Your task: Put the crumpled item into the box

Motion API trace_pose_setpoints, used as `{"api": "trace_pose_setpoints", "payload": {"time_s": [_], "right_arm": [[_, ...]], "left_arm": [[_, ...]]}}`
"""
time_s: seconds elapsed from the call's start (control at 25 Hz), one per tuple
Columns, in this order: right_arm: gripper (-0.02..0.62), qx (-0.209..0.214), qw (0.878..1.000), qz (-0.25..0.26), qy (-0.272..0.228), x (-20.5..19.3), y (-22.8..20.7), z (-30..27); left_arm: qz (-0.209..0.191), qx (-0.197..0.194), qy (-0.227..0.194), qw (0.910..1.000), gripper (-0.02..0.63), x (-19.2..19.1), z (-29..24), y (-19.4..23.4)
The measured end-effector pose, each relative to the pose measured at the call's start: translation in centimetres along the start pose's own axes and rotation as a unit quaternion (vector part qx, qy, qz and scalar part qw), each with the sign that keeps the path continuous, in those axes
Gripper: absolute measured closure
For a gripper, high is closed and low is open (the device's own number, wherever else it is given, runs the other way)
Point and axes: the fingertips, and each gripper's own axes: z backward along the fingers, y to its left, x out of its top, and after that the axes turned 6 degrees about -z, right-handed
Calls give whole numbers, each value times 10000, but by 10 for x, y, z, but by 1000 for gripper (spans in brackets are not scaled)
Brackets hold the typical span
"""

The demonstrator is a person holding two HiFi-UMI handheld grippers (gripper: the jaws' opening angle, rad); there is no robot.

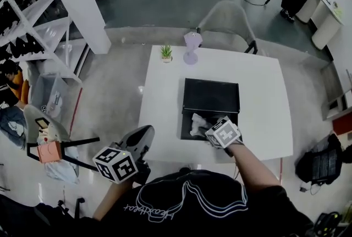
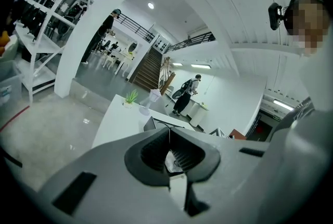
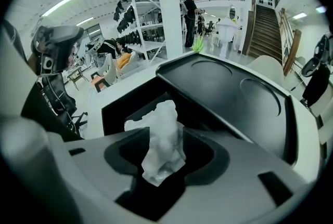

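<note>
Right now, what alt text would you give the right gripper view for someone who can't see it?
A crumpled white tissue stands between the parted jaws of the right claw, over the opening of a black box on a white table. Behind stretches a flat black panel with two round recesses.

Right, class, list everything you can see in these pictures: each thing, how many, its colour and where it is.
table: one, white, mid-floor
box: one, black, open, on the table's near side
crumpled paper: one, white, over the box opening, between the jaws of the right gripper
potted plant: one, green, table's far edge
vase: one, lilac, beside the potted plant
chair: one, pale, at the table's far side
left gripper: one, grey, shut and empty, off the table's near left corner
right gripper: one, grey, jaws apart, over the box
</note>
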Motion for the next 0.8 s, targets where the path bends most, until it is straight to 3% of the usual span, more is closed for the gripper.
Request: {"api": "trace_pose_setpoints", "payload": {"time_s": [0.16, 0.36, 0.48, 0.68, 0.8], "right_arm": [[342, 14, 9999, -135, -98, 0, 0, 5], [333, -1, 9983, -381, -450, 3, 4, 20], [347, 108, 9939, -585, -930, 10, 10, 39], [438, 372, 9747, -833, -2043, 26, 31, 84], [567, 426, 9663, -582, -2471, 26, 51, 111]], "left_arm": [[15, 30, -59, 10000, 598, 2, 3, 1], [-39, -53, -39, 10000, 598, 2, 6, -8], [-96, -129, 3, 9999, 598, 0, 6, -17], [-103, -296, 144, 9994, 598, -14, 5, -32], [-146, -536, 97, 9984, 598, -16, 9, -50]]}}
